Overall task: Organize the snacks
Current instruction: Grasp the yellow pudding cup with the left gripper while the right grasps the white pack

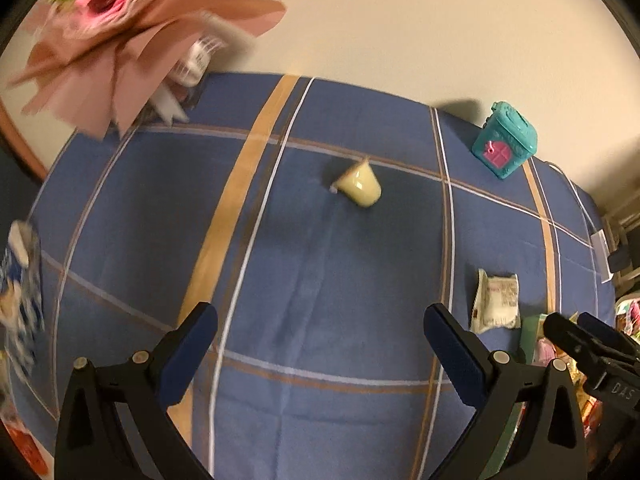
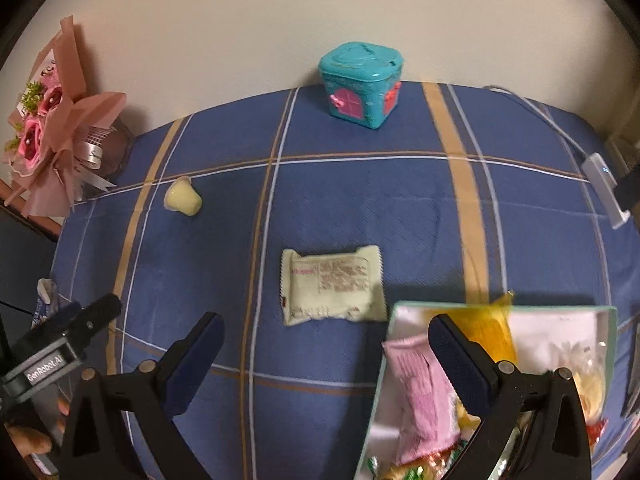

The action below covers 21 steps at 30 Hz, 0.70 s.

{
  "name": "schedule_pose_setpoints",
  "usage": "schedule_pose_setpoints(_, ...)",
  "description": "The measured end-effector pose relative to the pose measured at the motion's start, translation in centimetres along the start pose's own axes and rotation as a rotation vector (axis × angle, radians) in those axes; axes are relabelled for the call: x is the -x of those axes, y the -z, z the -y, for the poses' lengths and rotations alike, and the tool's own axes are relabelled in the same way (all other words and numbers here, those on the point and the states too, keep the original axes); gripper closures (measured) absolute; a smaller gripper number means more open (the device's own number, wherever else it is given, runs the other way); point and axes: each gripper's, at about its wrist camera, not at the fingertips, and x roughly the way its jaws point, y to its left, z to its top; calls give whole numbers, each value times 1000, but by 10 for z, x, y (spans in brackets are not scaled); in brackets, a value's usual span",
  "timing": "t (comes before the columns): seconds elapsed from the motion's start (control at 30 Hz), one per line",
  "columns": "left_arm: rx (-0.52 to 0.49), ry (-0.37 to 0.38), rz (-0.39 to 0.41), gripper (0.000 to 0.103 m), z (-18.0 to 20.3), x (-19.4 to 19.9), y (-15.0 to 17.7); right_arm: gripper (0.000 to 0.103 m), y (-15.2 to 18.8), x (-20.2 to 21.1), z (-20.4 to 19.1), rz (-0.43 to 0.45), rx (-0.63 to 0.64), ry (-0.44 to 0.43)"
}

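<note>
Both grippers empty, jaws wide — two snacks loose on the blue plaid cloth (image 2: 340,208).

I judge the cream wrapper (image 2: 333,285), just left of the snack box (image 2: 608,344), light, crinkly, slippery — I'd pinch a sealed edge. One jelly cup (image 2: 183,198), tipped, far left of the box: stiff, rolls. Left gripper (image 1: 320,336), right gripper (image 2: 326,342) grip nothing.

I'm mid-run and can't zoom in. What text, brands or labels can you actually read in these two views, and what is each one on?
"GenRobot.AI": on the black body of the left gripper, right wrist view.
"DAS": partial, on the black body of the right gripper, left wrist view.
Pale green snack packet: printed block and small red mark, too blurred to read.
White ribbon on the pink paper bouquet: script unreadable.
</note>
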Motion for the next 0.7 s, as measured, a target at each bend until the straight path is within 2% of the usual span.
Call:
schedule_pose_setpoints(0.17, -40, 15, 11, 1, 5, -9, -25, 0, -15, -22, -7, -40, 8, -27)
schedule_pose_setpoints(0.33, -112, -7, 26, 1, 14, -24, -41, 5, -23, -48, -10, -92, 22, -9)
schedule_pose_setpoints(0.5, -183, -45, 19, 2, 26, -43, -55, 5, -26, -69, -7, -145, 8, 20)
schedule_pose_setpoints(0.6, -208, -41, 15, 2, 33, -54, -62, 7, -28, -81, -5, -170, 2, 17)
schedule_pose_setpoints(0.7, -251, -56, 9, 7, 43, -66, -68, 8, -28, -87, -5, -187, 2, 29)
